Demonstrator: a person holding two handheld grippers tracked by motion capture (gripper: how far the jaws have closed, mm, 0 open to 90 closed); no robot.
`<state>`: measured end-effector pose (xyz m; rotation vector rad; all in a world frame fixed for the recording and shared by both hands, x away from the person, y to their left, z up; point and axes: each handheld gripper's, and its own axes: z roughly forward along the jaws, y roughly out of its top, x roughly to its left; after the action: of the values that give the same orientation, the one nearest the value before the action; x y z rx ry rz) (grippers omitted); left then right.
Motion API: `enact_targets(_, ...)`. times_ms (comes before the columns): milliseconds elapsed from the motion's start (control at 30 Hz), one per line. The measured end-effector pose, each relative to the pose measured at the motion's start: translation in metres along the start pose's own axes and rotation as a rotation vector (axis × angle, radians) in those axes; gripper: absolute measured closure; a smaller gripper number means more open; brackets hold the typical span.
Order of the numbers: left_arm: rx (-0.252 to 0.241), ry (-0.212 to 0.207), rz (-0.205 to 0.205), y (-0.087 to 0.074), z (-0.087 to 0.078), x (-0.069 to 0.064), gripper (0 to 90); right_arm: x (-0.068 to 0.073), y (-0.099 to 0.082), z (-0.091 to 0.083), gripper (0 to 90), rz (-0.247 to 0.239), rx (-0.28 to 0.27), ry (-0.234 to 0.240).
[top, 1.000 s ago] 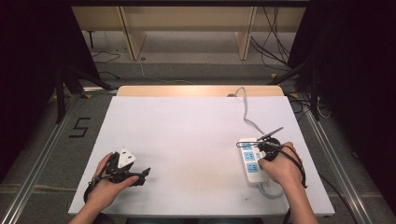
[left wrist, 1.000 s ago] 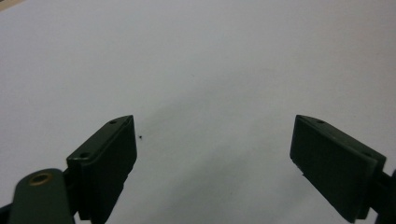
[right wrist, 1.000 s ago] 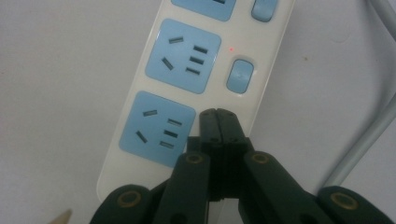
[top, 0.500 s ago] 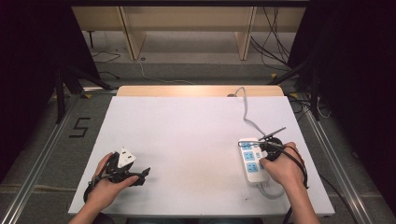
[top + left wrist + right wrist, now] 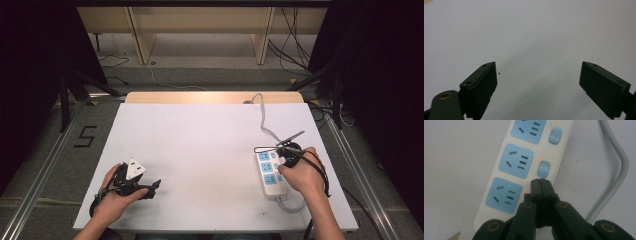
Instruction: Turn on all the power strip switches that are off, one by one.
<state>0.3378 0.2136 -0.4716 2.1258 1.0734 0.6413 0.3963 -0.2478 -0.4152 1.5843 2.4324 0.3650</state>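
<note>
Table [image 5: 210, 150]: white top, bare in the middle.
Power strip [image 5: 270, 172]: white with blue sockets, lying flat near the table's right edge; its grey cable [image 5: 262, 117] runs to the far edge.
Right gripper [image 5: 540, 182]: jaws clenched together, tips over the strip beside a blue switch [image 5: 543, 169].
Left gripper [image 5: 539, 80]: jaws released, wide apart above bare table, near the left front corner.

There was one power strip [image 5: 270, 173] at the frame's lower right, with three sockets, and two grippers
</note>
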Motion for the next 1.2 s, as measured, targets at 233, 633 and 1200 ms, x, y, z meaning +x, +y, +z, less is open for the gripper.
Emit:
enact_targets(233, 0.001, -0.001, -0.002, 0.0, 0.0, 0.0, 14.4, -0.001, 0.004, -0.001, 90.0, -0.003, 0.005, -0.002)
enact_targets(633, 0.002, -0.001, -0.002, 0.0, 0.0, 0.0, 14.4, -0.003, 0.009, -0.003, 90.0, 0.003, 0.012, -0.005)
enact_targets(1200, 0.005, -0.003, -0.001, -0.001, 0.0, 0.0, 14.4, -0.005, 0.02, -0.004, 90.0, -0.006, 0.017, -0.015)
